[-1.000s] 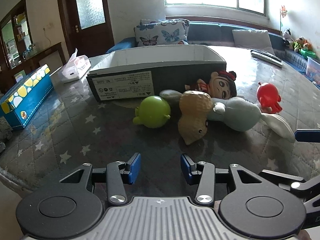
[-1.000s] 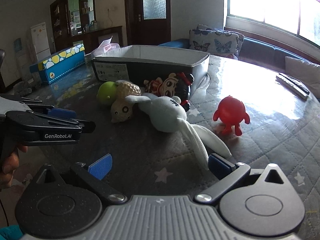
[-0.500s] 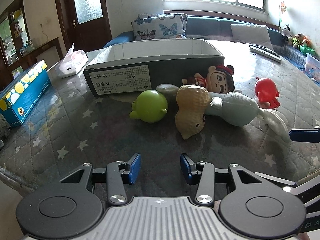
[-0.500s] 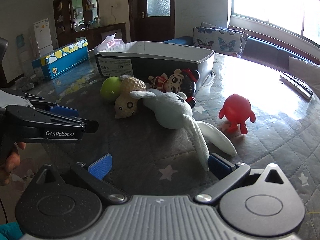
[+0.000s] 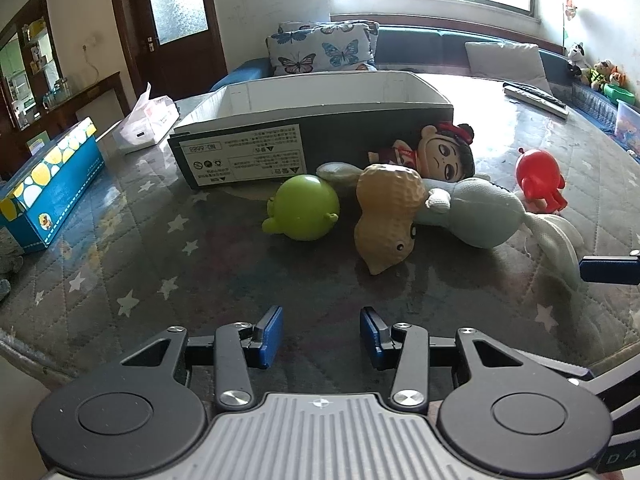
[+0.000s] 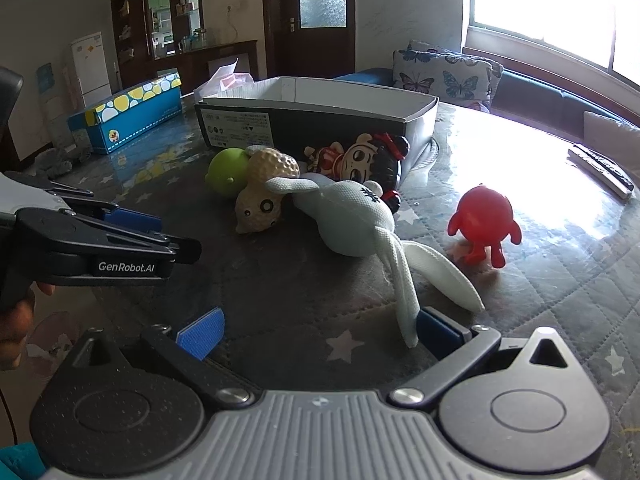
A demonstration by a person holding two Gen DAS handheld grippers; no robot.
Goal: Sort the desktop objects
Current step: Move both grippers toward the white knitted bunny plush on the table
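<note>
Several toys lie in front of an open black shoebox [image 5: 240, 156] [image 6: 340, 128]: a green ball toy [image 5: 306, 208] [image 6: 226, 170], a tan peanut toy [image 5: 386, 218] [image 6: 266, 192], a doll with dark hair [image 5: 440, 154] [image 6: 360, 160], a pale plush rabbit [image 5: 480, 212] [image 6: 352, 220] and a red round figure [image 5: 538, 180] [image 6: 484, 216]. My left gripper [image 5: 320, 330] is open and empty, short of the green ball and peanut. My right gripper [image 6: 320, 332] is wide open and empty, with the rabbit's ear [image 6: 406, 292] reaching between its fingers.
A blue box with yellow dots [image 5: 48, 192] [image 6: 132, 114] and a white tissue pack [image 5: 146, 122] stand at the table's left. Remote controls [image 5: 534, 96] [image 6: 600, 166] lie at the far right. The table's front edge [image 5: 24, 356] is close to me. A sofa stands behind.
Both grippers have lifted slightly and backed a little, so the toys sit lower and farther in view. Jaw openings are unchanged. No toy has moved.
</note>
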